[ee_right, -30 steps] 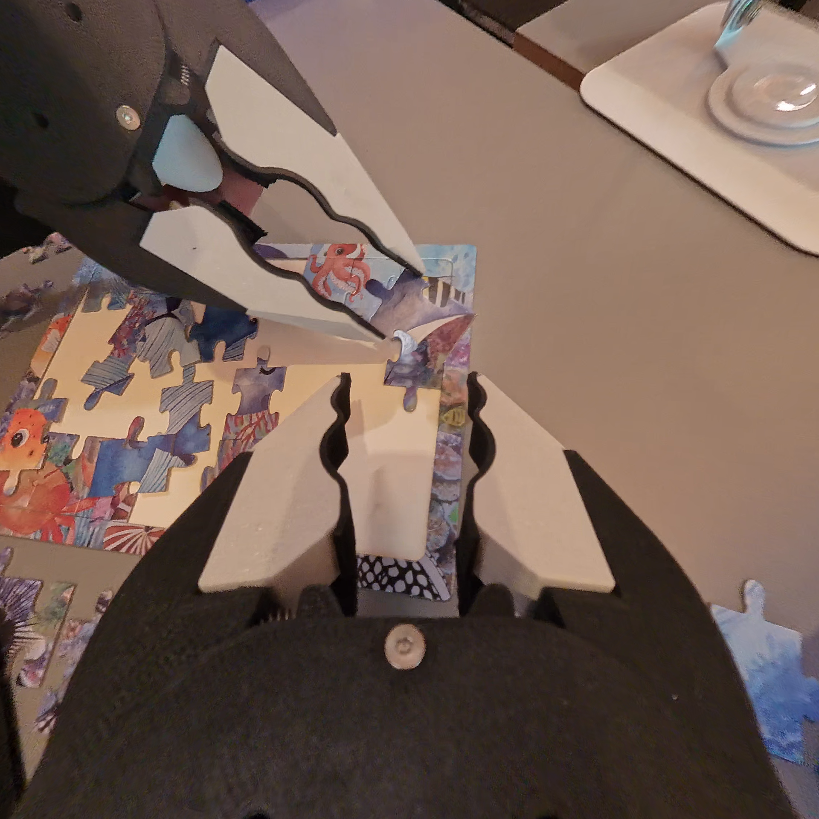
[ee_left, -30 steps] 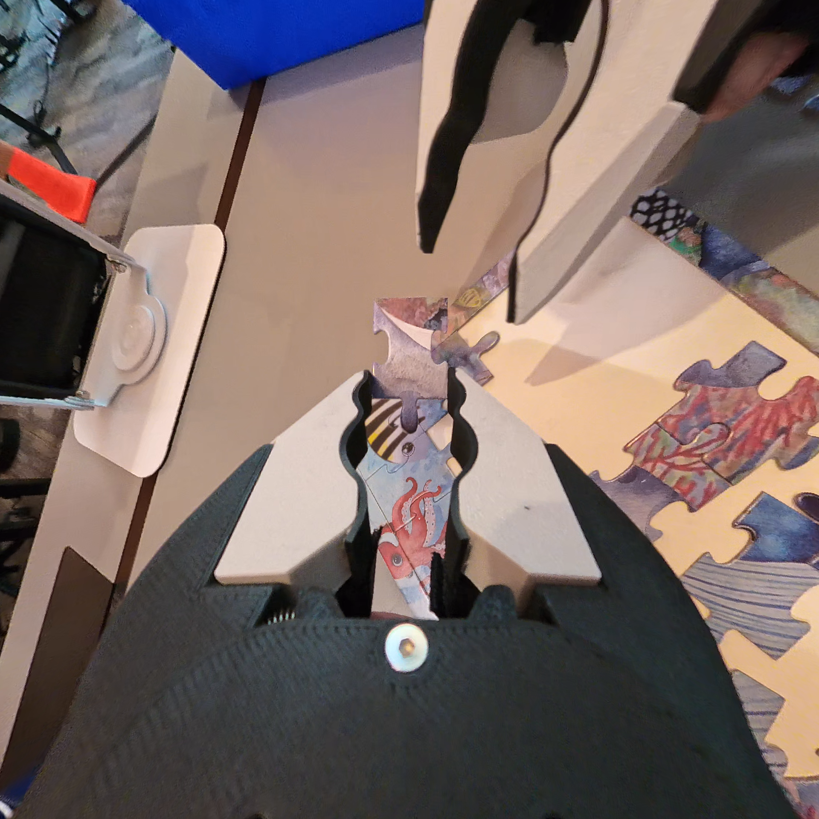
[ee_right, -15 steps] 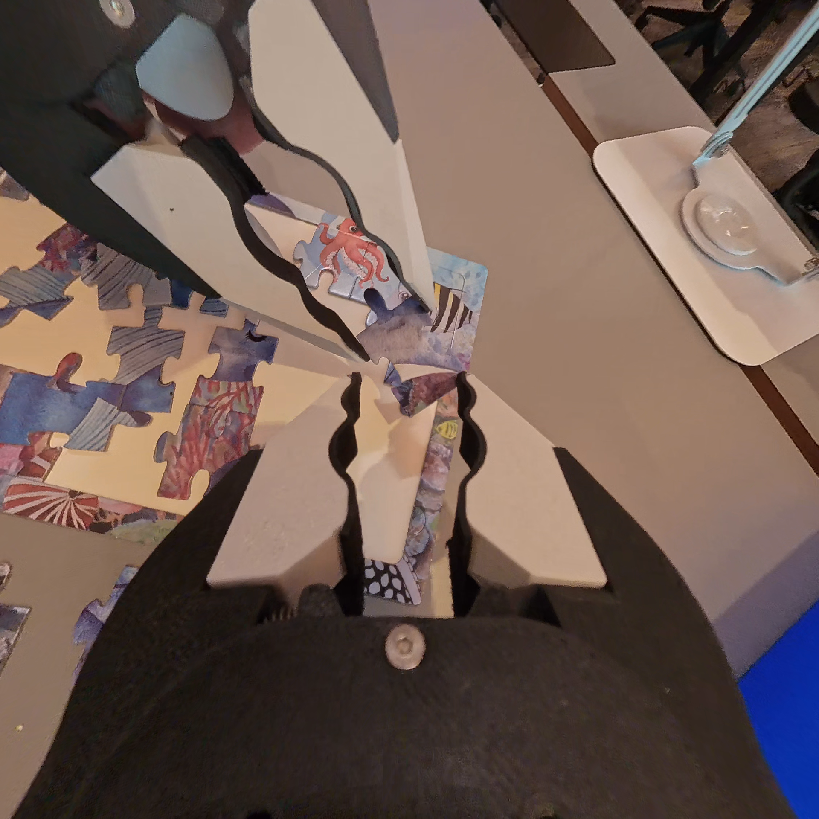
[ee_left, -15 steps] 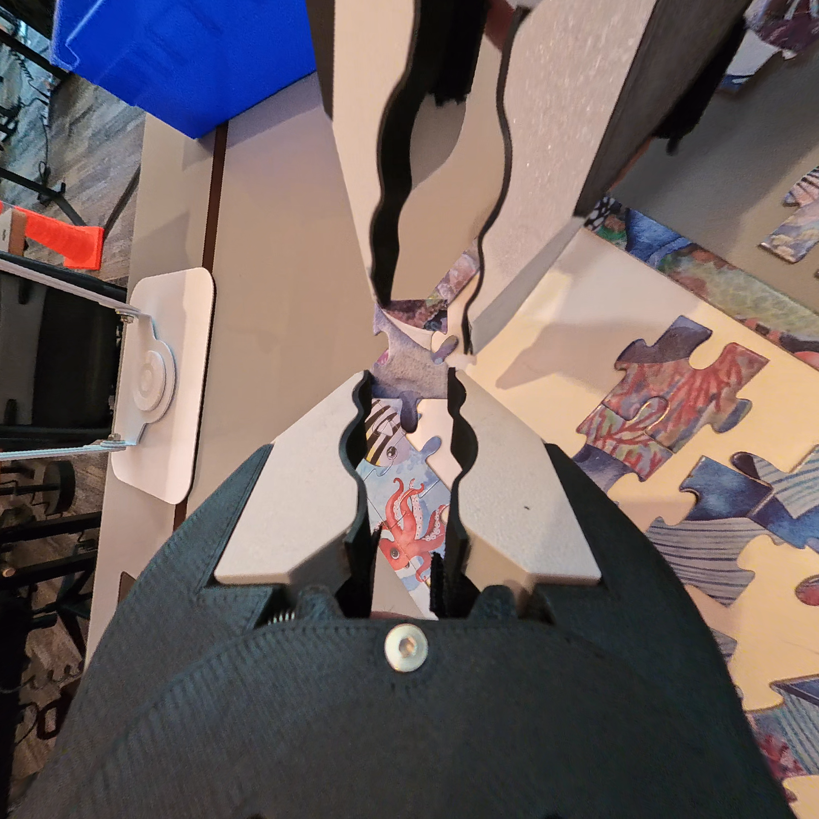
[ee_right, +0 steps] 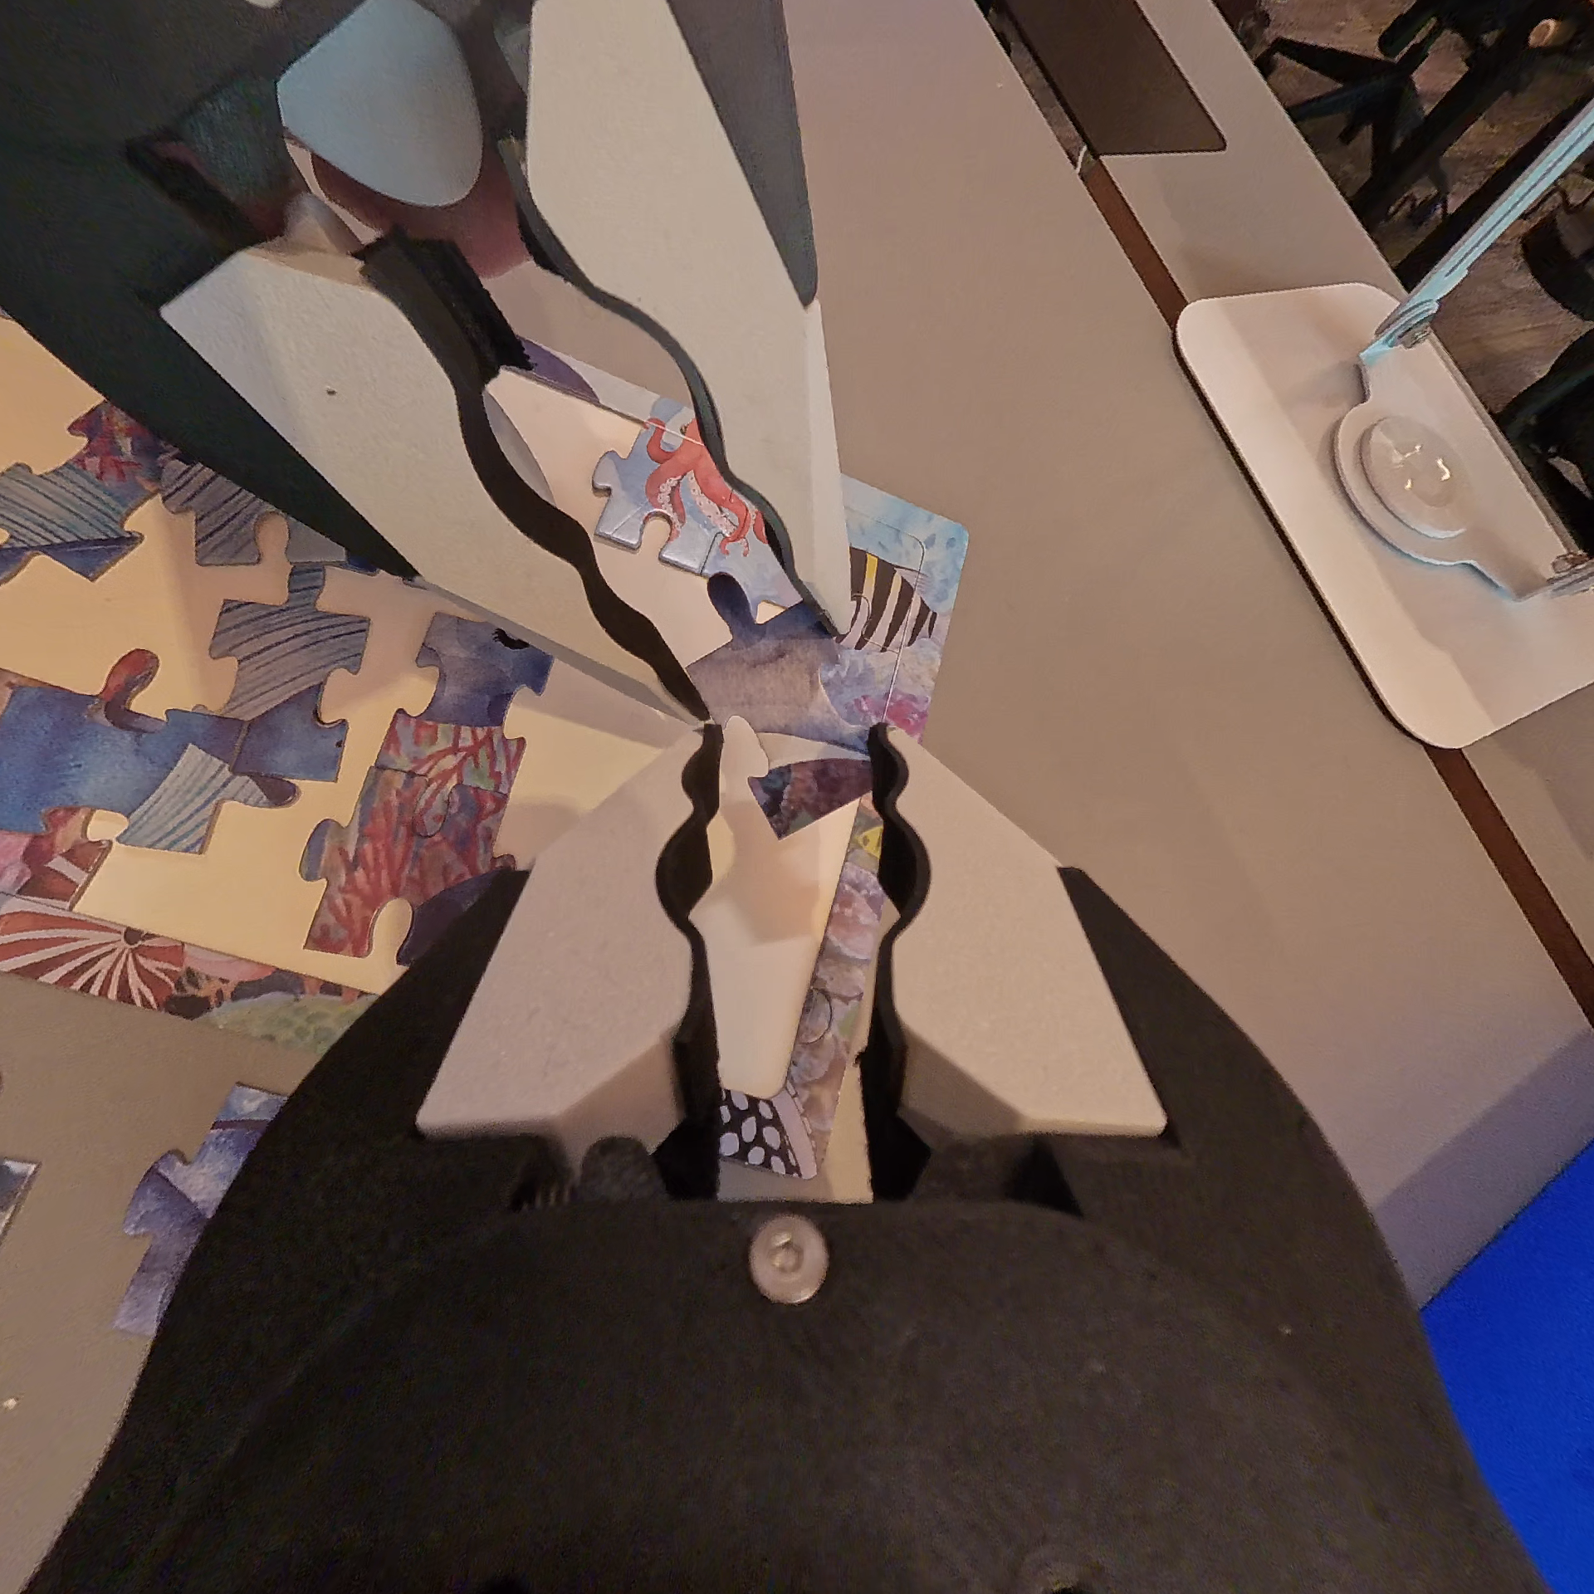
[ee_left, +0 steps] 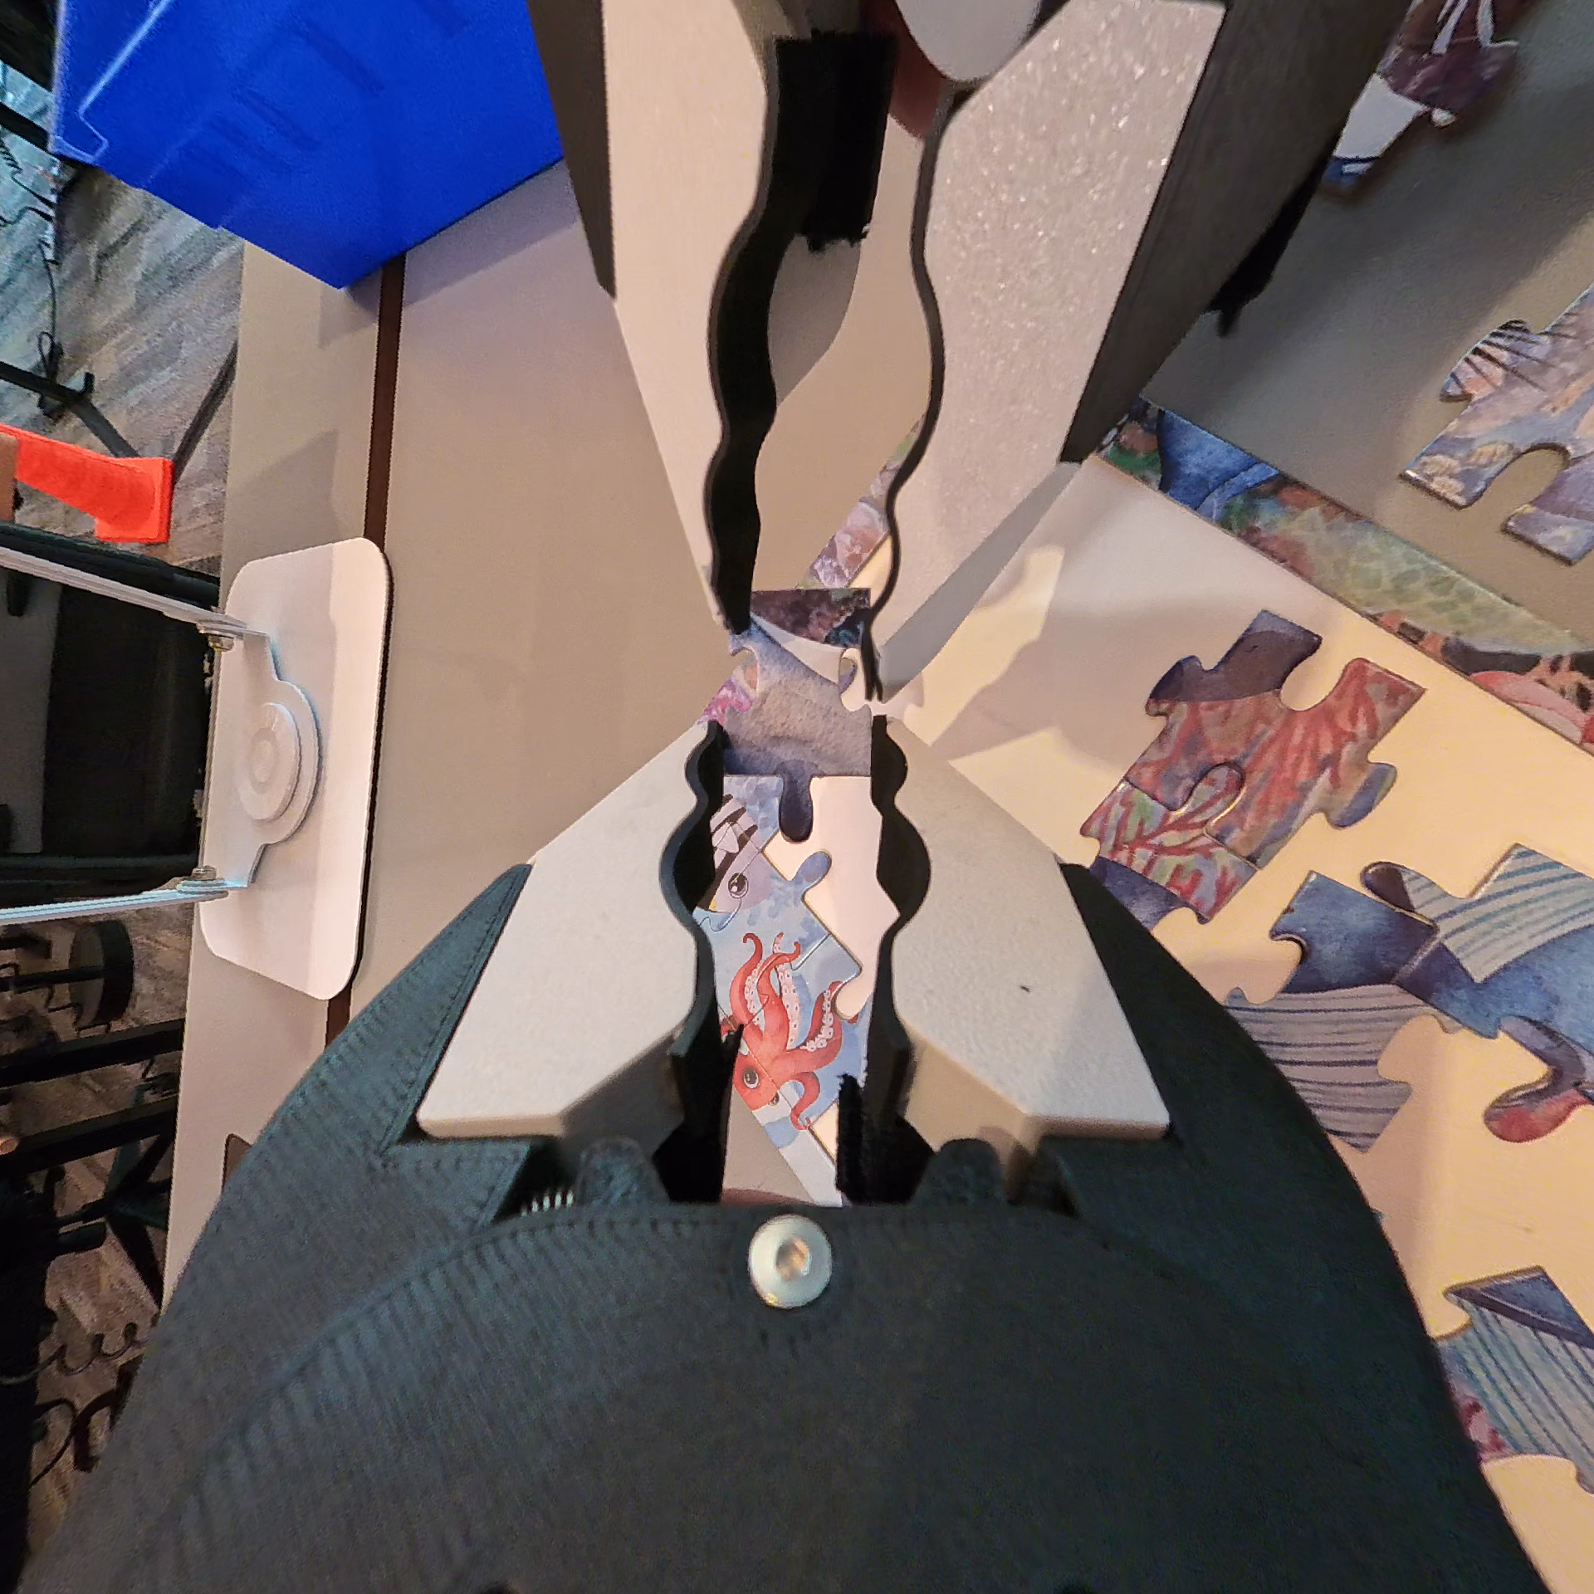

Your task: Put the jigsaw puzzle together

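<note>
The puzzle tray (ee_left: 1078, 604) has a cream floor and a printed rim, and several pieces are set in it. A grey-blue piece (ee_left: 793, 716) lies flat in its corner beside the striped-fish piece (ee_left: 733, 837) and the octopus piece (ee_left: 785, 1035). My left gripper (ee_left: 795, 731) is open, its tips down on either side of that piece. My right gripper (ee_right: 795, 733) is open and faces it from the opposite side, tips at the piece's (ee_right: 768, 681) other edge. Each gripper shows in the other view: right (ee_left: 802, 655), left (ee_right: 768, 673).
Loose pieces lie on the grey table beside the tray (ee_left: 1509, 448) (ee_right: 198, 1208). A white base plate with a clear disc (ee_left: 293, 759) (ee_right: 1380, 517) sits on the neighbouring table across a dark seam. A blue bin (ee_left: 302, 129) stands beyond the table end. The grippers are tip to tip, or close to it. The octopus piece (ee_left: 785, 1035) sits 10 centimetres or so from the ends of my left fingers. It is also in sight in the right wrist view (ee_right: 699, 479).
The right gripper has swung in and come down until its tips meet the left gripper's at the corner piece. The left gripper has stayed at the piece while turning slightly.
</note>
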`<state>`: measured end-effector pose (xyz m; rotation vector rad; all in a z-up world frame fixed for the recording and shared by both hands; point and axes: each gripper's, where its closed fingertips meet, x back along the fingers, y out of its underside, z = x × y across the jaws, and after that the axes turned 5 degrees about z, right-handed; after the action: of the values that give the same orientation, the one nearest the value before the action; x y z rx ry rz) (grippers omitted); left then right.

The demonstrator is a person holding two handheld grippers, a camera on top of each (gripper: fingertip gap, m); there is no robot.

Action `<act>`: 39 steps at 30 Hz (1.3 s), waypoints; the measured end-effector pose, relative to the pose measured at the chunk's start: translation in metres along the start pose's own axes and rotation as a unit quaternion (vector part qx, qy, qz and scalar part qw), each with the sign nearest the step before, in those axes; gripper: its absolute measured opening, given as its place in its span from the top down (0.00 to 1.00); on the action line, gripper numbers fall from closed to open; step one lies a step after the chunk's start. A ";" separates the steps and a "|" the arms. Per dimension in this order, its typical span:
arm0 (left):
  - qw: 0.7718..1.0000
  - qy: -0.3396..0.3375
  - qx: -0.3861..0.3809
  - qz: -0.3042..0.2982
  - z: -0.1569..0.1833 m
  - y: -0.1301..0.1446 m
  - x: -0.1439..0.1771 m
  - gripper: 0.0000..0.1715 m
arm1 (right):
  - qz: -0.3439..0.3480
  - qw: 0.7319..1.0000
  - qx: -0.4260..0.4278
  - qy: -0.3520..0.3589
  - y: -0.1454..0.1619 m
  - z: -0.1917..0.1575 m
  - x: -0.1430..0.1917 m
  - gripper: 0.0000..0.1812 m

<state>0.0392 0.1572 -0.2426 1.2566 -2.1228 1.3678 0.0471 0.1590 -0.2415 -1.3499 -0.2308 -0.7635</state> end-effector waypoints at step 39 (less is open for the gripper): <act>0.999 0.028 0.006 0.014 0.009 -0.006 0.006 0.81 | -0.011 1.000 0.008 -0.014 0.004 -0.005 0.000 0.84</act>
<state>0.0426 0.1459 -0.2396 1.1830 -2.1051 1.4119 0.0483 0.1549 -0.2461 -1.3445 -0.2743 -0.7602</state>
